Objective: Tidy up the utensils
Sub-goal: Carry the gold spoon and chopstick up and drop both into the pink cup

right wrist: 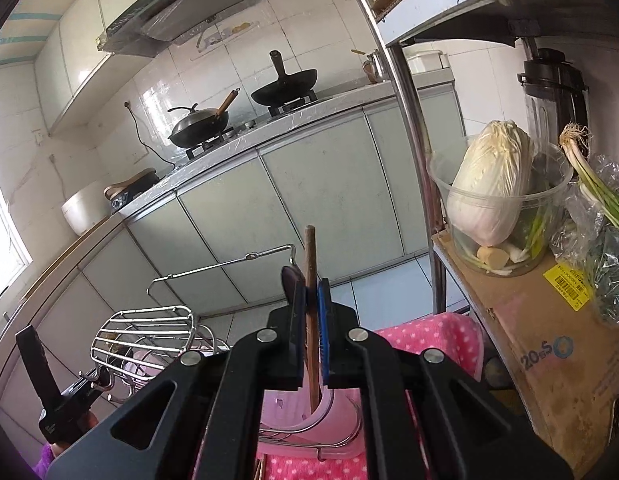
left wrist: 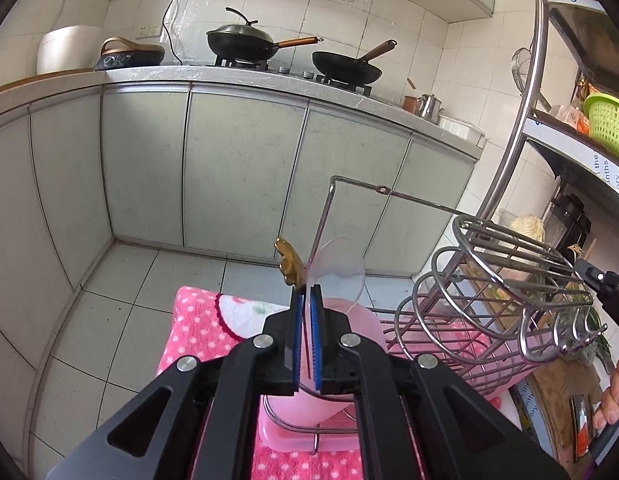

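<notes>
Chopstick (right wrist: 310,312) clamped in right tool (right wrist: 312,292)

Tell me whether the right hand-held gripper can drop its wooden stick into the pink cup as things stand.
Probably yes. The right hand-held gripper is shut on the wooden stick, whose lower end already sits inside the open-topped pink cup, and nothing blocks it.
</notes>
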Tool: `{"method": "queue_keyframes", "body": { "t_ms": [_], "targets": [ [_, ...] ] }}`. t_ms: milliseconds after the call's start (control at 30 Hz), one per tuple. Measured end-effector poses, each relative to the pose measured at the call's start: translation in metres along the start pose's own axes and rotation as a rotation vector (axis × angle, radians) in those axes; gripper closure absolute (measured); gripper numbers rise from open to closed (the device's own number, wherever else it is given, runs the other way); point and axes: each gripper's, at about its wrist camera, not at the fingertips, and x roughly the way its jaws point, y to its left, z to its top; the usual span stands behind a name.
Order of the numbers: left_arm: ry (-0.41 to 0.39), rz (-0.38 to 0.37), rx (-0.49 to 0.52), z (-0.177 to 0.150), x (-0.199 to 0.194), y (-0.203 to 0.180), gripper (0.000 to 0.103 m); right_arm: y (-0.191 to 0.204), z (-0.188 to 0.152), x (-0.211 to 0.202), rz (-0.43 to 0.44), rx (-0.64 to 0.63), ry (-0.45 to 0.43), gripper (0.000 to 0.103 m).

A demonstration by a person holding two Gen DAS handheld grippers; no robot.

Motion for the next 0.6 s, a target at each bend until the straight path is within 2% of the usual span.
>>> {"method": "queue_keyframes", "body": {
  "t_ms": [67, 133, 167, 200, 233, 267, 433, 600],
  "targets": [
    [0.011, -0.008, -0.002, 0.002, 0.0, 0.0, 0.095, -0.001, 0.002, 0.004, 0.005, 0.005, 0.023, 0.096],
    [0.01, -0.006, -0.001, 0.004, -0.002, 0.0, 0.078, -0.001, 0.003, 0.008, 0.005, 0.006, 0.049, 0.094],
    [0.006, -0.006, -0.003, 0.006, -0.003, 0.001, 0.074, -0.001, 0.003, 0.008, 0.011, 0.008, 0.054, 0.086],
    [0.003, -0.006, -0.005, 0.007, -0.005, 0.001, 0.068, -0.001, 0.002, 0.008, 0.02, 0.011, 0.058, 0.073],
    [0.0, -0.007, -0.009, 0.008, -0.007, 0.003, 0.065, -0.001, 0.003, 0.007, 0.025, 0.012, 0.057, 0.069],
    [-0.002, -0.011, -0.013, 0.009, -0.009, 0.003, 0.065, 0.0, 0.003, 0.006, 0.029, 0.011, 0.051, 0.065],
    [-0.012, -0.017, -0.037, 0.015, -0.021, 0.009, 0.064, 0.004, 0.005, -0.005, 0.017, -0.011, 0.042, 0.064],
    [-0.03, -0.019, -0.033, 0.013, -0.043, 0.011, 0.064, 0.005, 0.001, -0.033, -0.004, -0.023, 0.003, 0.064]
  ]
}}
